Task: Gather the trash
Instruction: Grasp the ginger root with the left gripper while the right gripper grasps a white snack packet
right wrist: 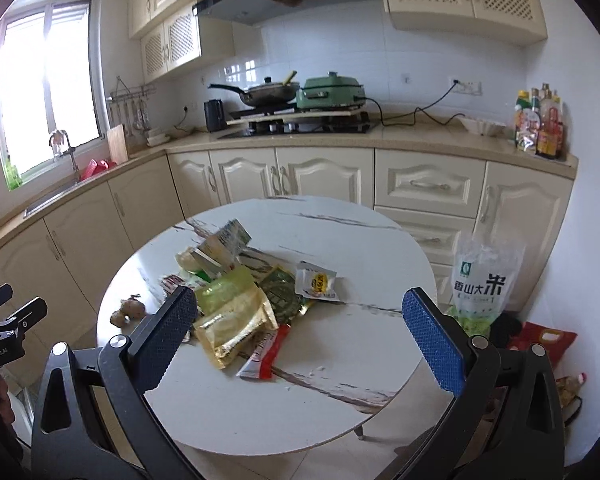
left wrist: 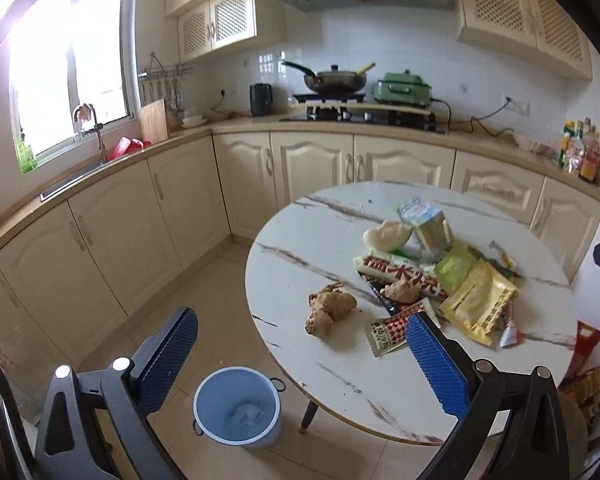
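Rice bag (right wrist: pixel 485 276) printed 香山大米, wrappers (right wrist: pixel 236 316) on table (right wrist: pixel 340 364)

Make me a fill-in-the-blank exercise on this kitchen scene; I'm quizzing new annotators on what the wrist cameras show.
1. The blue bin stands on the ____ beside the round table.
2. Both the left gripper and the right gripper are ____ and hold nothing.
3. The large ginger root lies on the table, ____ from the pile of wrappers.
4. On the stove sits a lidded ____ next to a green electric cooker.

Missing words: floor; open; apart; pan

Crumpled wrappers (right wrist: pixel 236 316) heaped on table; blue bin (left wrist: pixel 237 406) upright below.
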The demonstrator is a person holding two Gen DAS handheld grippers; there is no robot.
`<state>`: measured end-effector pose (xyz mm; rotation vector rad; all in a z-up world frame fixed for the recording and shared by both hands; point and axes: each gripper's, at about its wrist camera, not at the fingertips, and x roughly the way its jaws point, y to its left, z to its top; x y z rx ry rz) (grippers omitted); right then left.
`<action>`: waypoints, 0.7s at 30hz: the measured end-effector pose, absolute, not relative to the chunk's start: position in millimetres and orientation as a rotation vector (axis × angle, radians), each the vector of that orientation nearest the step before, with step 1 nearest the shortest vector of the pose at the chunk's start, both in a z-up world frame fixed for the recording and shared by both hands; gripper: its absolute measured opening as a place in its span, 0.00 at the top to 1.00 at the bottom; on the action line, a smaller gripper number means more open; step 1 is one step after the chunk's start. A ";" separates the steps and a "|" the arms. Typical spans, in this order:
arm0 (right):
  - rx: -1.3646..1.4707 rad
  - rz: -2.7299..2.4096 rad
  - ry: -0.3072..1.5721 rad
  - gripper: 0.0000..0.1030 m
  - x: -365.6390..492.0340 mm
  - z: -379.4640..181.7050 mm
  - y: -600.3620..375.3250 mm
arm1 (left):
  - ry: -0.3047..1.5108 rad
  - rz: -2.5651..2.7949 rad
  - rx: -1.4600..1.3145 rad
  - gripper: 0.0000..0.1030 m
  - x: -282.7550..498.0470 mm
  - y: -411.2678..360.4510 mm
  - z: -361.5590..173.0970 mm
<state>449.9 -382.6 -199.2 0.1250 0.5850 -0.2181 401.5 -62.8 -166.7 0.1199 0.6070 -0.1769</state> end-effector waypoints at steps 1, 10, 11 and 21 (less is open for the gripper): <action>0.127 -0.225 0.611 0.00 458.2 -209.3 -389.6 | 0.629 -0.180 0.123 0.01 414.0 -65.3 -173.2; 0.149 -0.236 0.762 0.00 520.4 -270.9 -434.9 | 0.769 -0.207 0.086 0.12 510.4 -65.4 -213.9; 0.154 -0.234 0.775 0.00 527.3 -275.1 -438.1 | 0.780 -0.213 0.075 0.14 516.1 -64.7 -217.5; 0.181 -0.205 0.900 0.00 612.9 -307.0 -450.5 | 0.792 -0.260 0.093 0.23 563.0 -71.9 -237.8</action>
